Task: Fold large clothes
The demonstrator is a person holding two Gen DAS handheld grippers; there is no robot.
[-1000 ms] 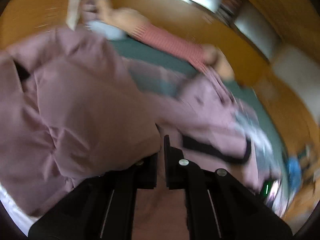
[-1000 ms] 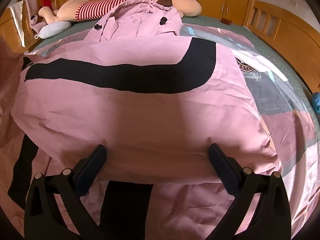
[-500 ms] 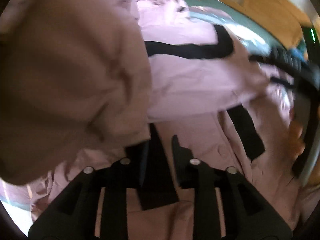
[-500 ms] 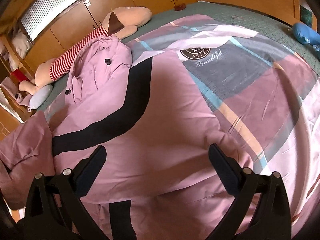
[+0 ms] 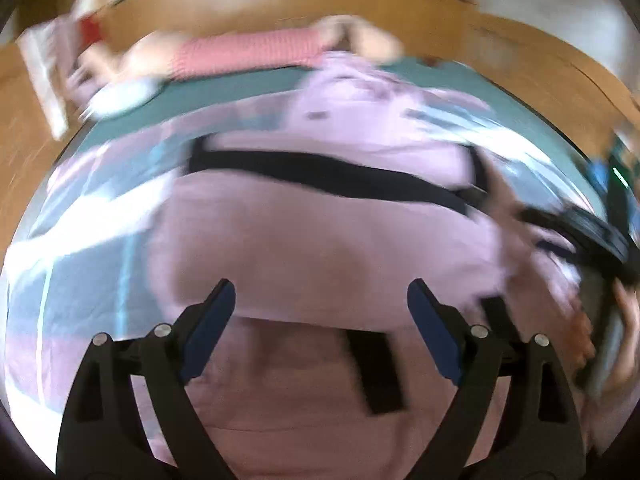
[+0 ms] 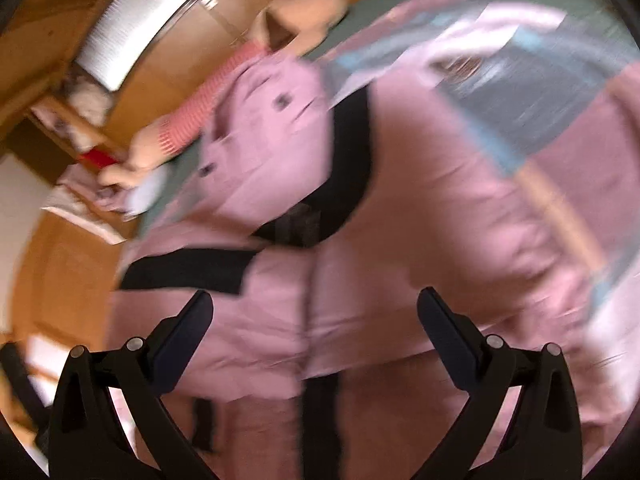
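A large pink coat [image 5: 320, 240] with black bands lies on the bed, one part folded over its middle. My left gripper [image 5: 320, 300] hovers over its near edge. Its jaws are opening wide, and nothing is pinched between them. My right gripper [image 6: 314, 304] is also open above the coat [image 6: 400, 240], its view tilted and blurred, with only cloth below its fingers. In the left wrist view the other gripper's black body [image 5: 580, 236] and a hand [image 5: 580, 328] show at the right edge of the coat.
A patchwork quilt [image 5: 80, 248] covers the bed under the coat. A plush toy in a red-striped shirt [image 5: 248, 52] lies at the bed's far side, with a pale pillow [image 5: 120, 96] beside it. Wooden cabinets [image 6: 60, 260] surround the bed.
My left gripper let go of the pink fabric it was shut on and opened wide; that fabric now lies flat over the coat. The right gripper's view has rolled and swung left.
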